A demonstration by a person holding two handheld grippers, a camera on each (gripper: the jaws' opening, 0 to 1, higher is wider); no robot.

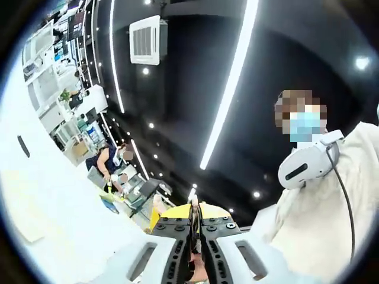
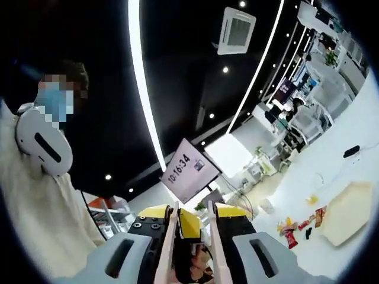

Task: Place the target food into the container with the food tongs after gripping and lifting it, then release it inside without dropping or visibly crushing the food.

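Both views point up at a dark ceiling. My left gripper (image 1: 196, 208) rises from the bottom of the left gripper view with its yellow-tipped jaws pressed together and nothing clearly between them. My right gripper (image 2: 190, 208) shows in the right gripper view with its jaws a narrow gap apart. A yellow piece (image 2: 189, 225) sits in that gap, and I cannot tell whether it is held. Small colourful food packets (image 2: 290, 231) lie on a white surface at the lower right.
A person in a cream top (image 1: 320, 225) with a white headset (image 1: 308, 163) stands close beside the grippers. A pale flat tray (image 2: 348, 213) lies near the packets. Overhead are light strips (image 1: 231, 83), a ceiling vent (image 1: 146, 40) and a clock screen (image 2: 188, 168). Another person (image 1: 109, 160) works at a distant table.
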